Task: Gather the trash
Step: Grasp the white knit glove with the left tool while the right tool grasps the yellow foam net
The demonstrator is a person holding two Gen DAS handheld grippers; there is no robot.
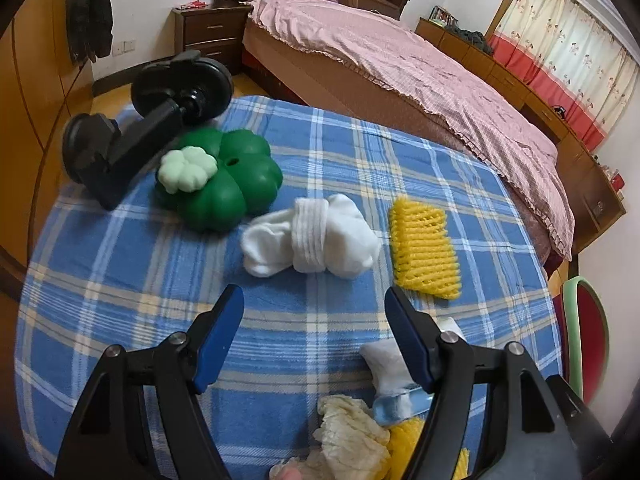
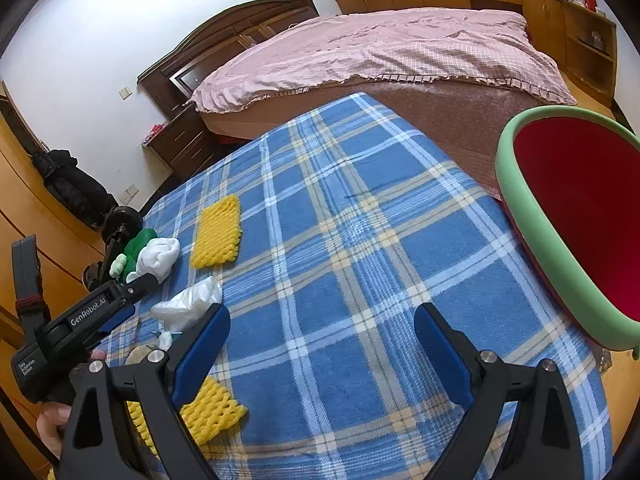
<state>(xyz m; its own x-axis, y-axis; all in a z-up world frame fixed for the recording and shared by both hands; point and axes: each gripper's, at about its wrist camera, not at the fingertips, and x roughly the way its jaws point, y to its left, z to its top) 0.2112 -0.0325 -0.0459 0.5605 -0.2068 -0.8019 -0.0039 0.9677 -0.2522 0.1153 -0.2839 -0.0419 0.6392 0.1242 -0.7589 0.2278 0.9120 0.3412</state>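
"GenRobot.AI" on left tool body; small white label lower down, partly legible.

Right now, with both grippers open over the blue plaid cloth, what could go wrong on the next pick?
1. The white rolled sock bundle lies between the green clover-shaped plastic toy and the yellow foam mesh sleeve; the open left gripper might take the sock as trash.
2. Crumpled white plastic, cream tissue and more foam crowd under its right-hand finger; a close may catch several or push them.
3. The green-rimmed red basin sits at the cloth's edge; drops could miss.
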